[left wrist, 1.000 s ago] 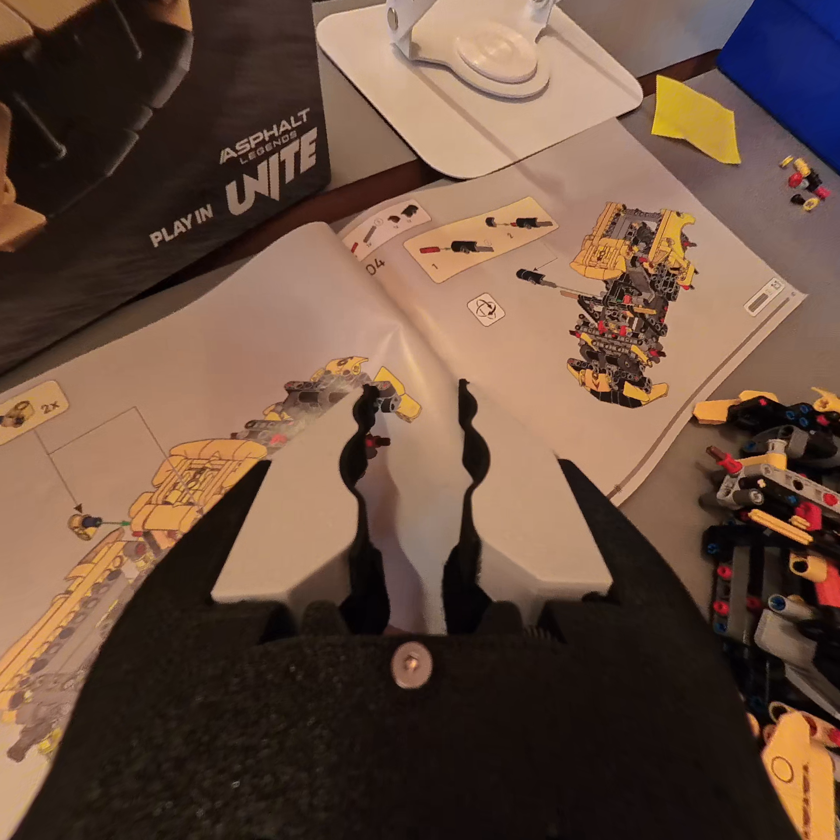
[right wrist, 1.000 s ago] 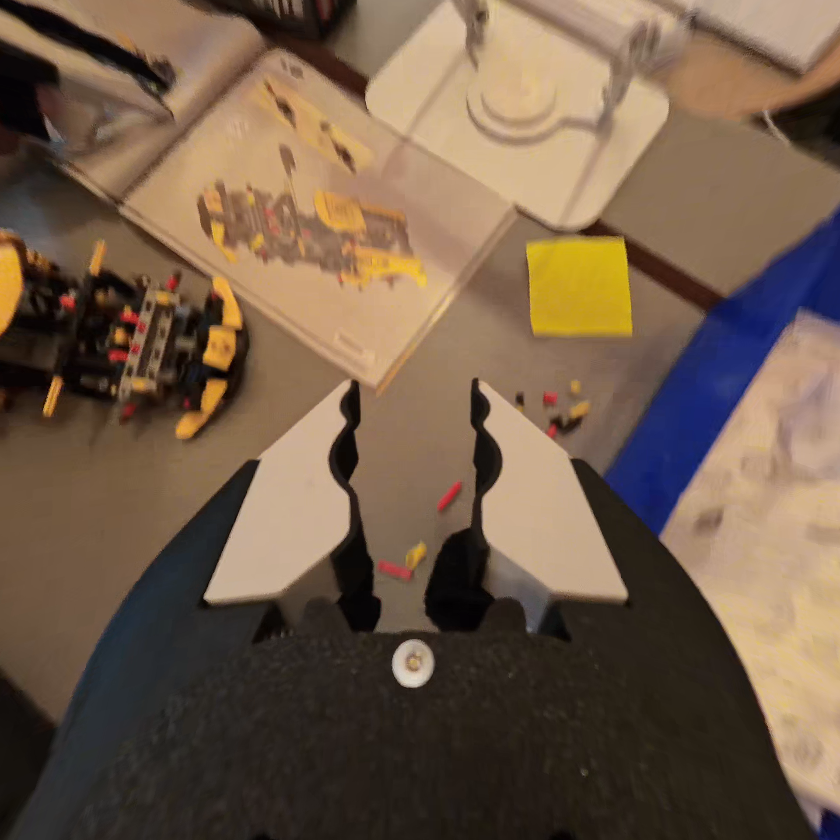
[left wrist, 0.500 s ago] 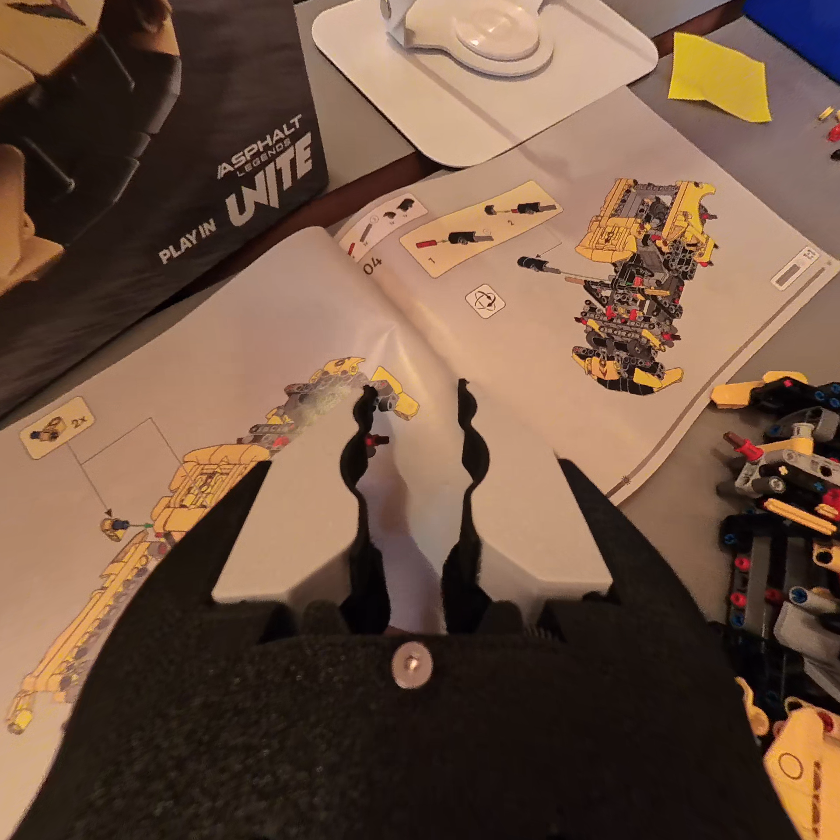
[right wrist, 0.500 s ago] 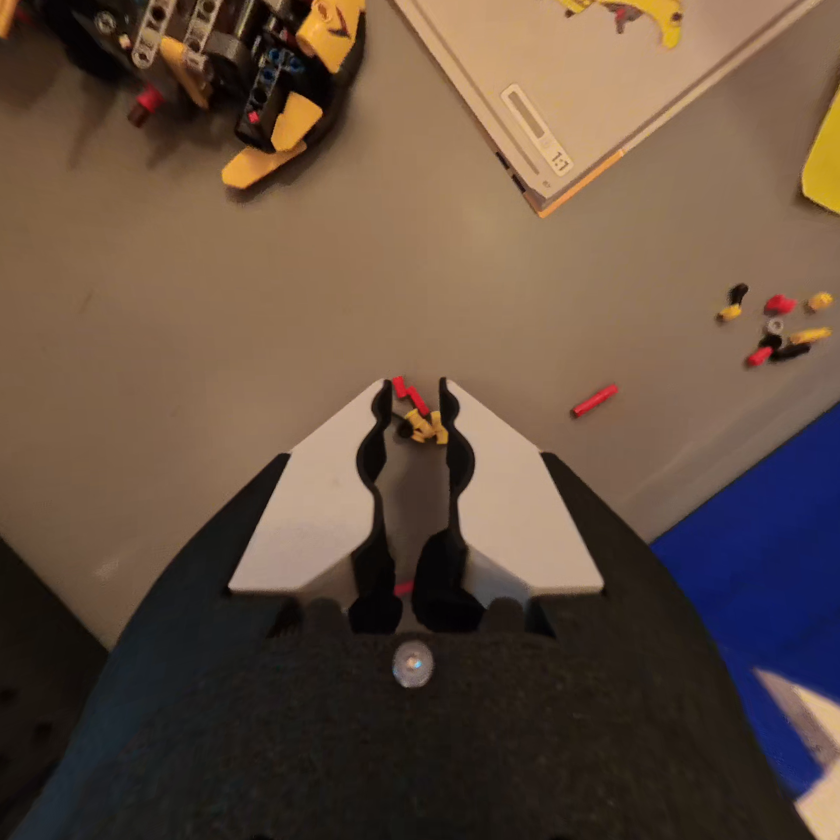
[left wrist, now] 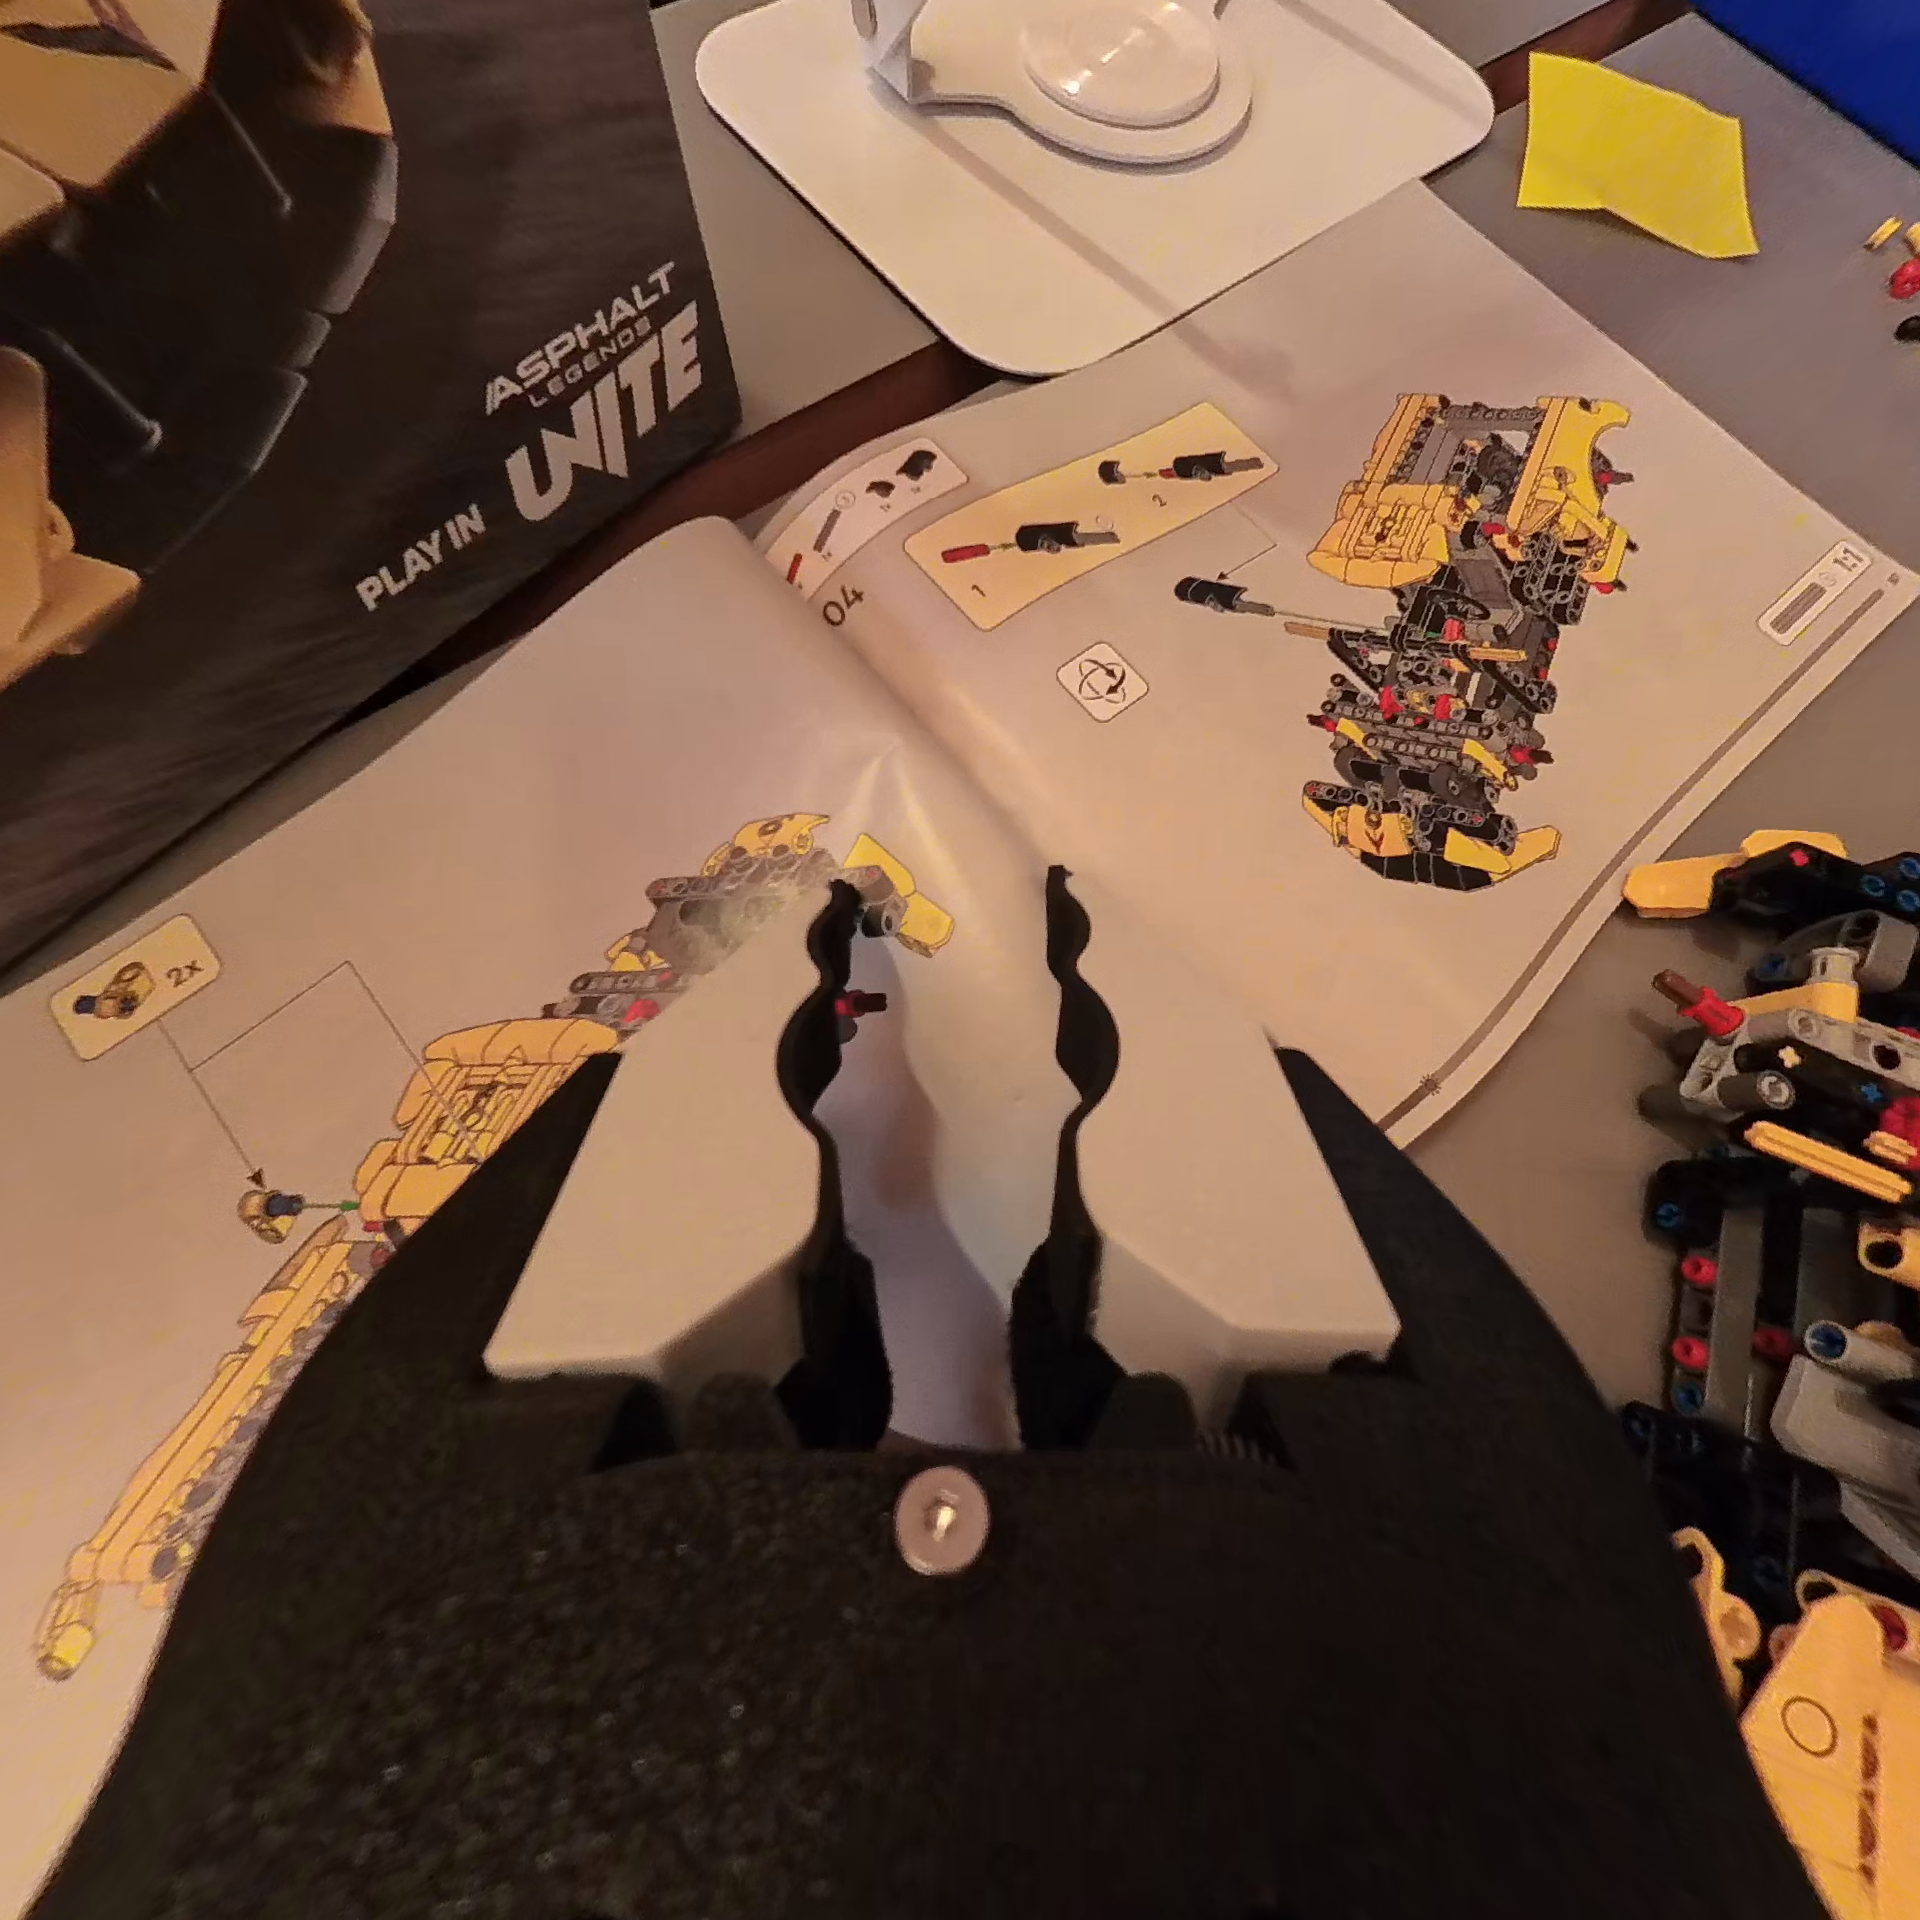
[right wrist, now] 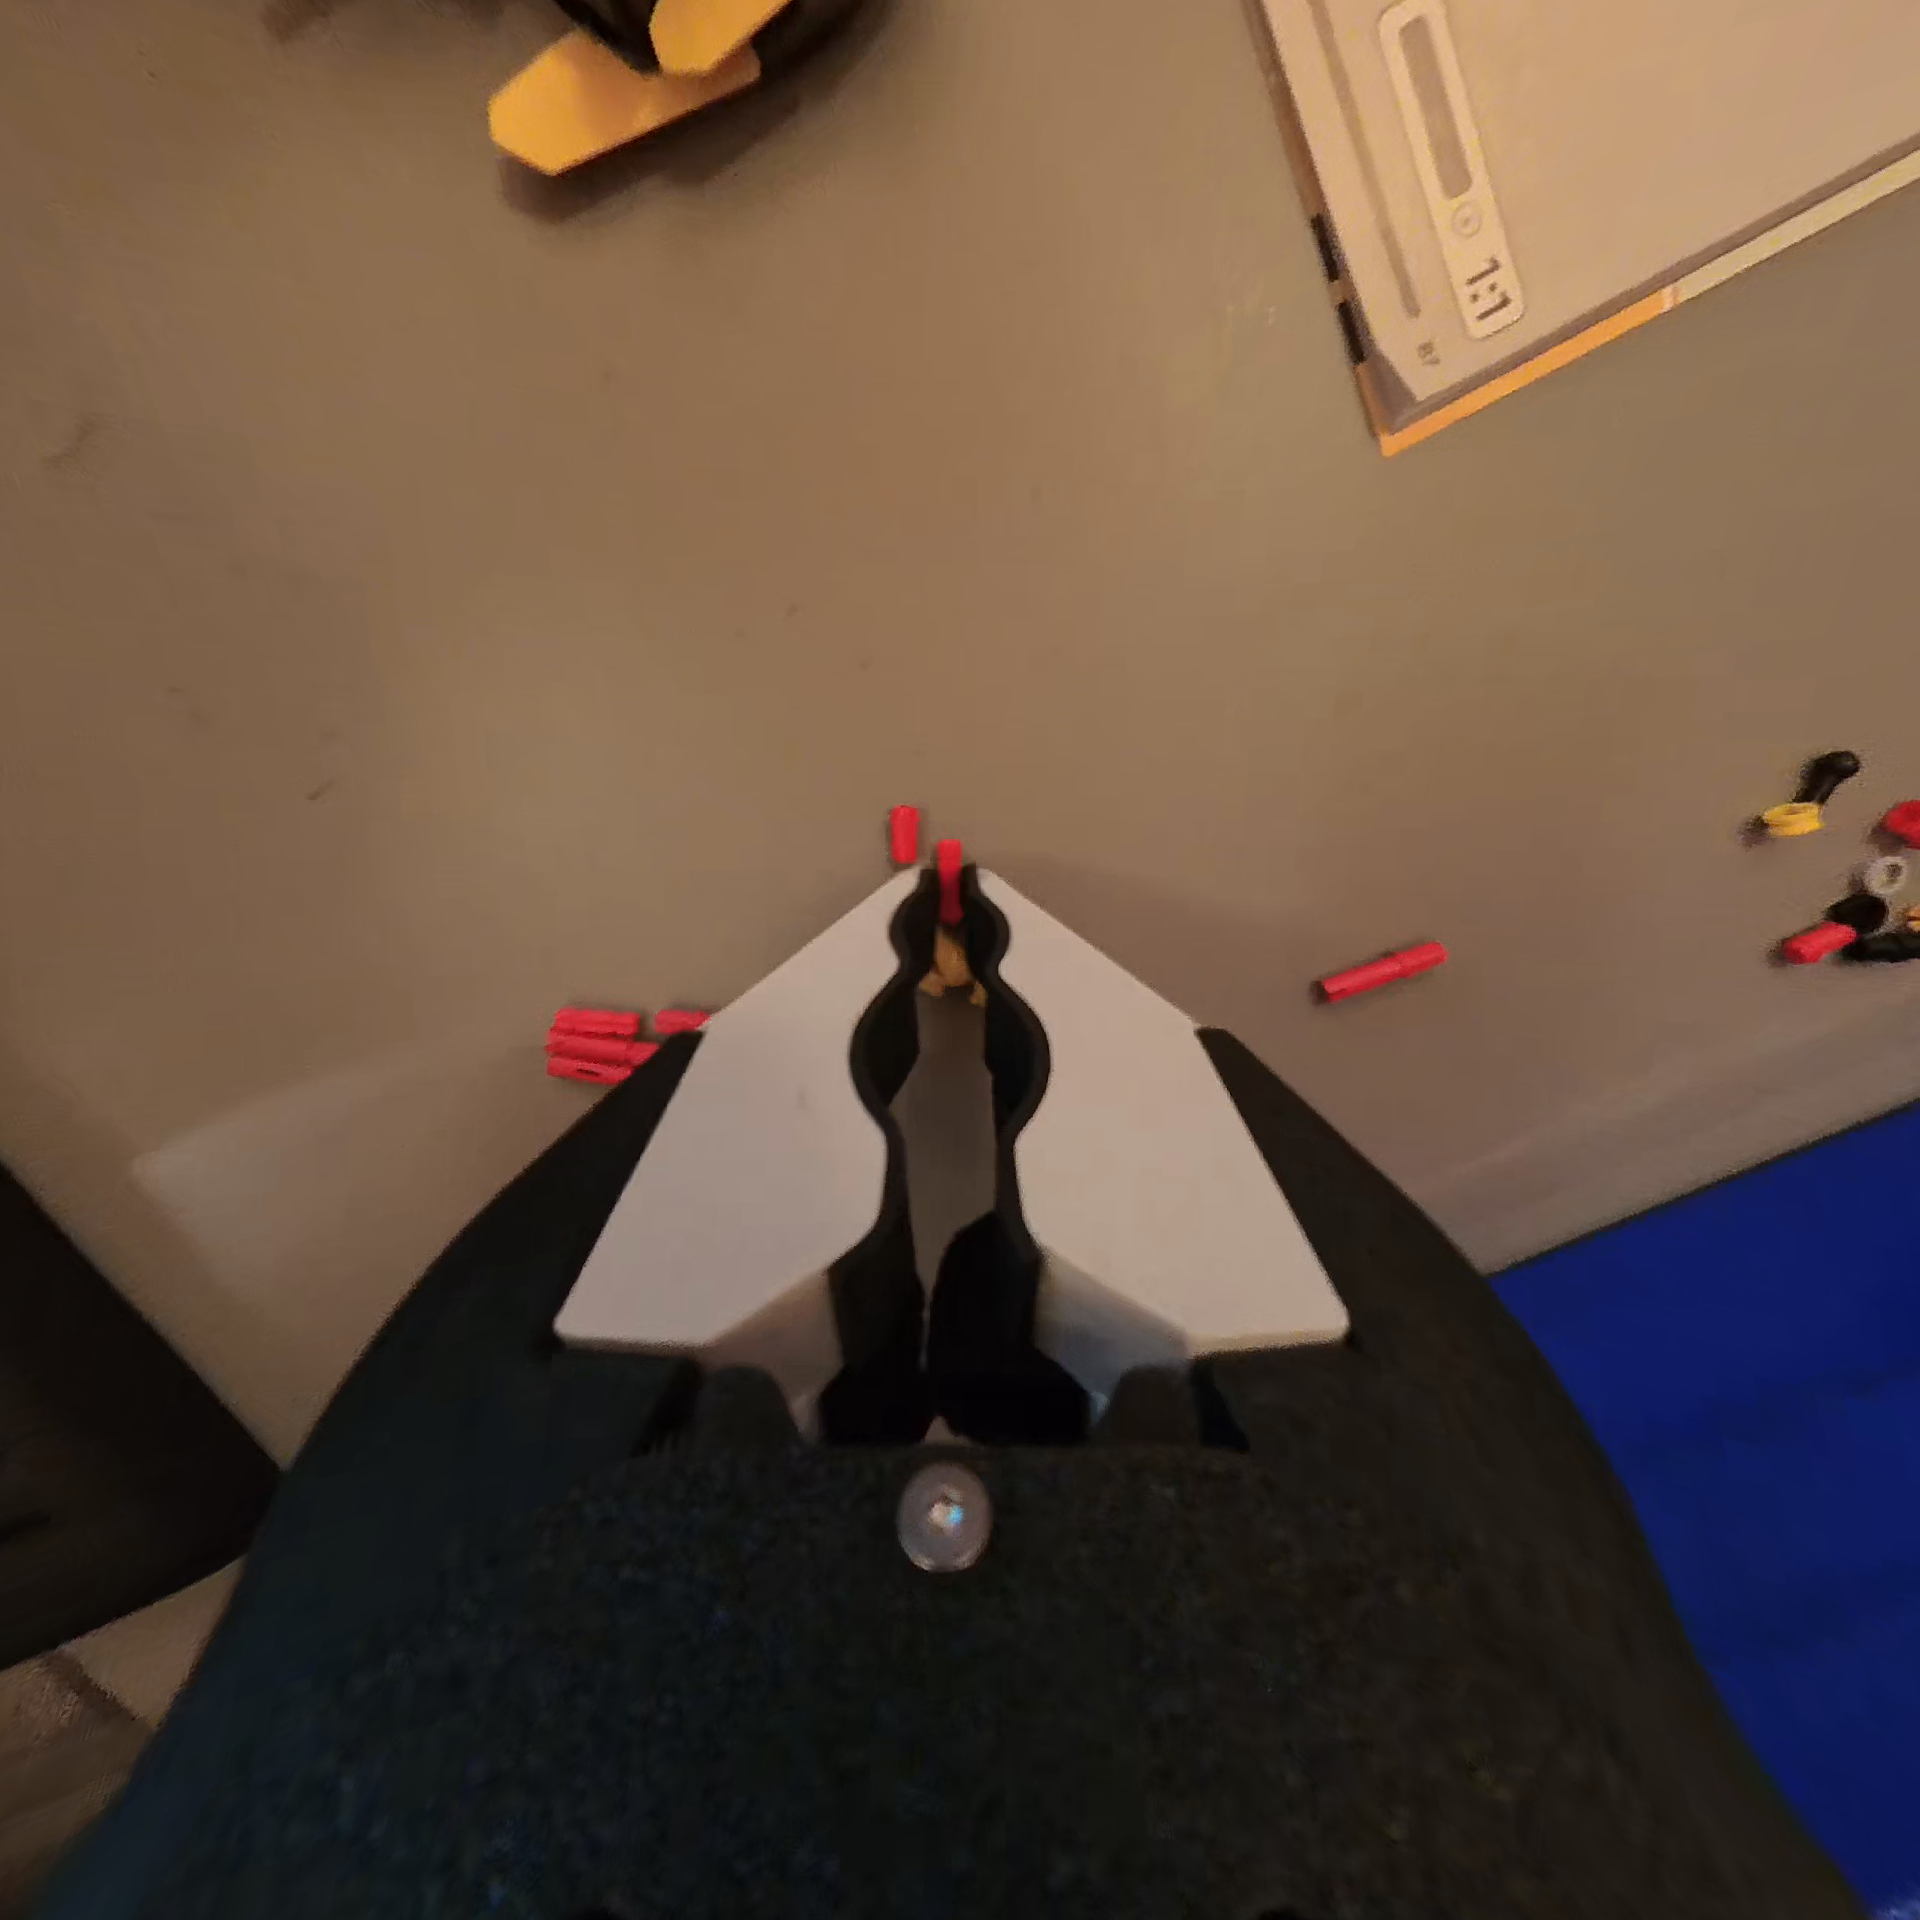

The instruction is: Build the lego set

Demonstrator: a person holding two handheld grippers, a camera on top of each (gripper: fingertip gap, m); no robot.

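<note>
In the right wrist view my right gripper (right wrist: 948,883) is low over the grey table (right wrist: 727,571). Its jaws are shut on a small red pin (right wrist: 948,896) with a yellow piece (right wrist: 951,975) just behind it between the fingers. Another short red piece (right wrist: 904,831) lies just beyond the tips. In the left wrist view my left gripper (left wrist: 948,888) is open and empty, hovering over the open instruction booklet (left wrist: 1143,810). The partly built yellow, black and grey lego model (left wrist: 1787,1143) lies to its right.
Red pins (right wrist: 597,1044) lie left of the right gripper, a red axle (right wrist: 1382,971) and a cluster of small parts (right wrist: 1849,894) to its right. A blue mat (right wrist: 1766,1403) is at lower right. The set's box (left wrist: 312,364), a white stand base (left wrist: 1039,208) and yellow paper (left wrist: 1631,156) lie beyond the booklet. The left gripper's tips are roughly 35 centimetres from the right gripper's. The red axle (right wrist: 1382,971) sits 8 centimetres or so from the ends of my right fingers.
My right gripper has dropped closer to the table and closed on the red pin and yellow piece. The left gripper has stayed open and drifted slightly over the booklet.
</note>
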